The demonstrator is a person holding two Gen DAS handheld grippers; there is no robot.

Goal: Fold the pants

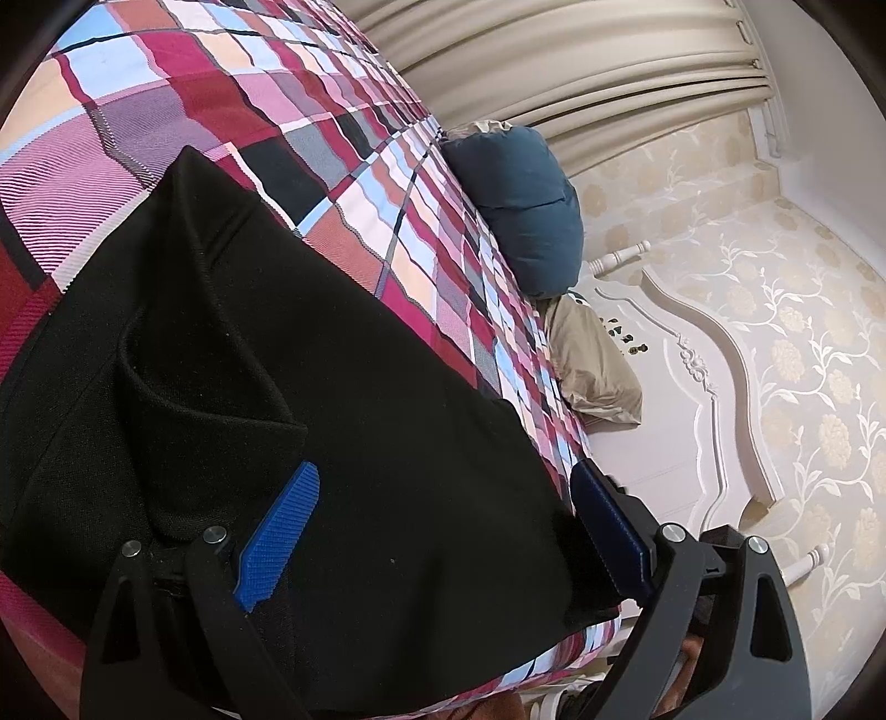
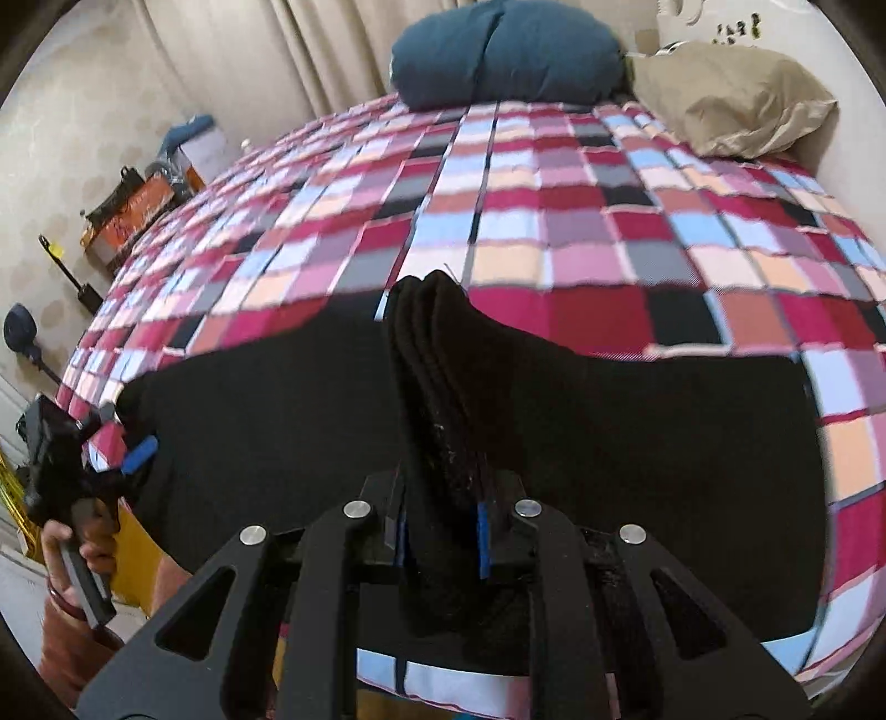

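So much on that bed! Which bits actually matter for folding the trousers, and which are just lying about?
Part of the job:
- black pants
- right claw, shut on a bunched fold of them
- left claw, open over the pants
- checkered bedspread they lie on

Just lying about:
- blue pillow
- beige pillow
- orange box beside the bed

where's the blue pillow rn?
Dark blue pillow lies at the checked bedspread's far end, top centre of the right wrist view, left of the beige pillow.

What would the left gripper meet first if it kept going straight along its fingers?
Most likely the black pants: the left gripper is open with the cloth spread between and ahead of its fingers. Beyond lies the checked bedspread, though depth is unclear.
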